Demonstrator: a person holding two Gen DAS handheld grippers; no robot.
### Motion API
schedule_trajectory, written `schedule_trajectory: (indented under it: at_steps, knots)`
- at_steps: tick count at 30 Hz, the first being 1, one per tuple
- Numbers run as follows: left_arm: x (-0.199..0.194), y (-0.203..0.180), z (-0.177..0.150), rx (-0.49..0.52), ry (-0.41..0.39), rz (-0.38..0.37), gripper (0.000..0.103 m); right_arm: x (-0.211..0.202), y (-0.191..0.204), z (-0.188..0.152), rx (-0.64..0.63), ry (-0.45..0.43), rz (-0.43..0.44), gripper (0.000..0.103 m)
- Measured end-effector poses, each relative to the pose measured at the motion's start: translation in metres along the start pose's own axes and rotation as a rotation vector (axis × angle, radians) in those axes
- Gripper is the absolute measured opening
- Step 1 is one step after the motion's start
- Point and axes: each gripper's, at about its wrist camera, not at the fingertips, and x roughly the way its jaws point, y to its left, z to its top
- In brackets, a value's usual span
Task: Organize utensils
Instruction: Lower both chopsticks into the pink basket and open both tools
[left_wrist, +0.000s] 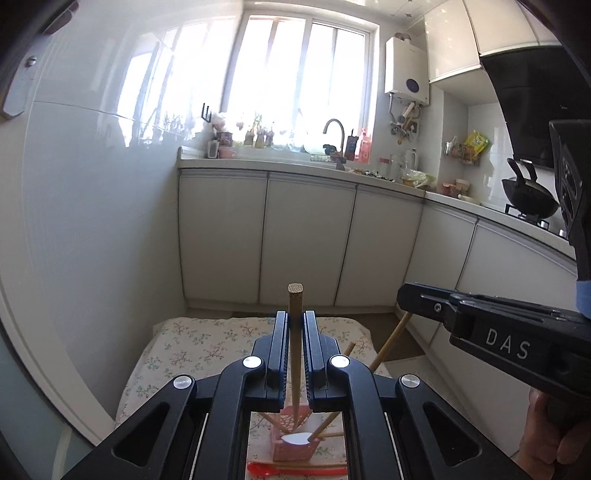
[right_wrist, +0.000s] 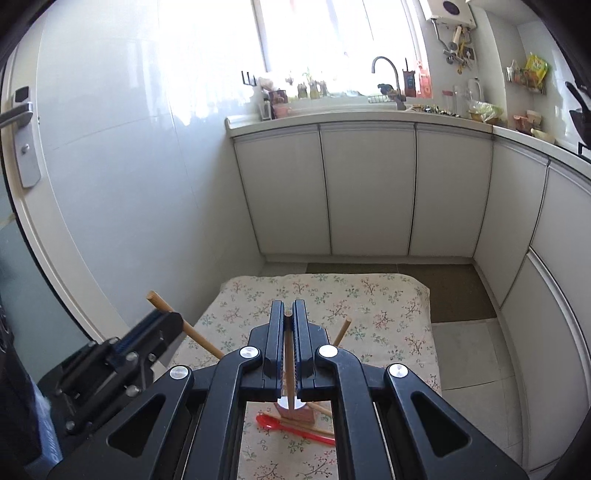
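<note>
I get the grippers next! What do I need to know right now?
Left gripper: shut on a wooden chopstick.
Right gripper: shut on another chopstick.
Both are held above the pink holder on the flowery cloth.
Done: some chopsticks already lean in the holder.
Left: put both held chopsticks in; the red spoon and a chopstick beside it lie on the cloth.
</note>
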Motion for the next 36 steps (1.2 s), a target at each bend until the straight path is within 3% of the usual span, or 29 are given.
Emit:
schedule_trajectory:
  at_steps: [7,14,24,30,36]
  knots:
    - [0.038,0.000,-0.016,0.019,0.026,-0.004,0.007,0.031,-0.013,-0.005,0.011,-0.015,0.024,0.004]
    - [0.073,0.003,-0.036,0.051,0.076,0.013,0.007,0.073,-0.021,-0.021,-0.017,0.016,-0.004,0.004]
    - [0.110,0.014,-0.056,0.031,0.183,0.017,0.007,0.113,-0.027,-0.042,-0.024,0.101,-0.017,0.005]
    - [0.111,0.021,-0.061,0.001,0.204,-0.002,0.009,0.121,-0.035,-0.051,0.017,0.149,0.003,0.005]
    - [0.092,0.028,-0.050,-0.042,0.183,-0.011,0.030,0.094,-0.037,-0.043,0.026,0.133,0.024,0.006]
